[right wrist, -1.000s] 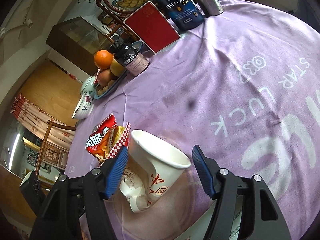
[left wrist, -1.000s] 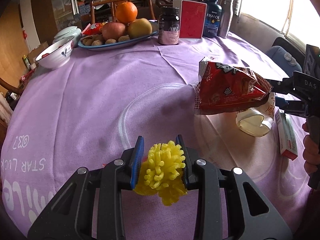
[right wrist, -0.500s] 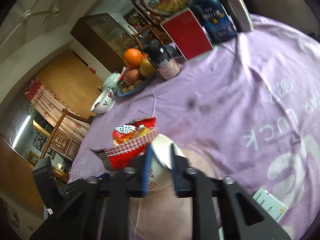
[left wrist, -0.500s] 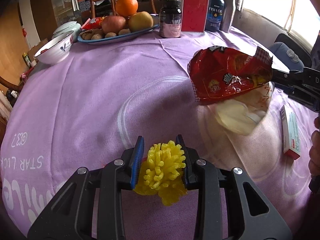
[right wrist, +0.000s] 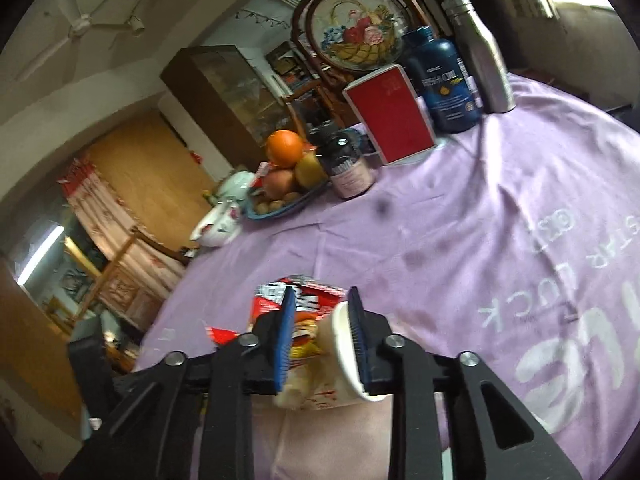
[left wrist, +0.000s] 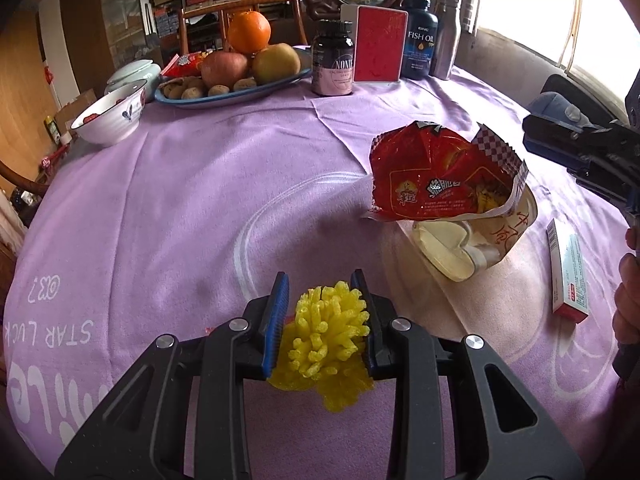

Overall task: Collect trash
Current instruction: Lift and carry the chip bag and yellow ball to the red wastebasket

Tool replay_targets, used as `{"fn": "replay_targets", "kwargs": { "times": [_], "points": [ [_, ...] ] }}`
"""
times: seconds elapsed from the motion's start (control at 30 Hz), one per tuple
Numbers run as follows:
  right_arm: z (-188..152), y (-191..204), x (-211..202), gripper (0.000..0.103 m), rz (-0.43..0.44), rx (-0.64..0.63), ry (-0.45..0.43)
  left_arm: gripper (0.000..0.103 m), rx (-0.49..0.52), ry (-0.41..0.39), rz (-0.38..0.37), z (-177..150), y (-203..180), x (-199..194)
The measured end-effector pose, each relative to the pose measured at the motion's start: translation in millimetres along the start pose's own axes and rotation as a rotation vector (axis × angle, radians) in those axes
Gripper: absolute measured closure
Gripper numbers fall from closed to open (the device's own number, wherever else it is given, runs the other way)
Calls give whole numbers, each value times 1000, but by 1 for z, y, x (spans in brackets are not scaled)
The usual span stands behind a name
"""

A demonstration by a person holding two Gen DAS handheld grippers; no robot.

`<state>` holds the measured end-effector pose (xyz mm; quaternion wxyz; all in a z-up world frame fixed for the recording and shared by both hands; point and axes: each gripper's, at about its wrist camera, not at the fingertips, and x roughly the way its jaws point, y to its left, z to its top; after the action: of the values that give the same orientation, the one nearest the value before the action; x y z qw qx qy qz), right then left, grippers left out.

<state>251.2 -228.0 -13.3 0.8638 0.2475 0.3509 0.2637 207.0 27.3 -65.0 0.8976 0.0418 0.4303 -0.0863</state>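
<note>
Two grippers | left gripper (left wrist: 323,322) clamps yellow foam net (left wrist: 325,344) | right gripper (right wrist: 322,340) pinches paper cup (right wrist: 344,354) and snack bag (right wrist: 298,304) above purple tablecloth (left wrist: 180,200)

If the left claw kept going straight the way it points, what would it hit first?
Probably nothing soon: the left claw, shut on the yellow foam, faces bare purple cloth. Far ahead stands the dark jar, though depth is unclear. The wrapper lies off to the right.

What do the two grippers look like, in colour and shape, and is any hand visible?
Both the left gripper and the right gripper have black angular plastic frames with triangular cut-outs, silver round bolts and ribbed blue pads on the fingers. A bare hand shows at the left view's right edge; no sleeve or cable is visible.
</note>
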Motion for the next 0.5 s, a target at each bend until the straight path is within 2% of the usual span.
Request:
{"fn": "replay_targets", "kwargs": {
  "times": [0.03,0.1,0.2,0.3,0.4,0.5],
  "points": [
    [-1,2,-1,54,7,-4,-2,70,0,2,-1,0,0,0],
    [-2,10,-1,53,37,-31,5,70,1,5,-1,0,-1,1],
    [-7,23,5,38,94,-74,47,70,3,3,2,0,-1,1],
    [-17,50,8,27,28,-229,51,70,-1,-6,12,1,1,0],
    [-31,77,14,26,-54,-399,42,70,-23,-25,30,4,9,-4],
    [-41,87,25,27,-141,-492,54,70,-48,-32,37,7,17,-5]
  ]
}}
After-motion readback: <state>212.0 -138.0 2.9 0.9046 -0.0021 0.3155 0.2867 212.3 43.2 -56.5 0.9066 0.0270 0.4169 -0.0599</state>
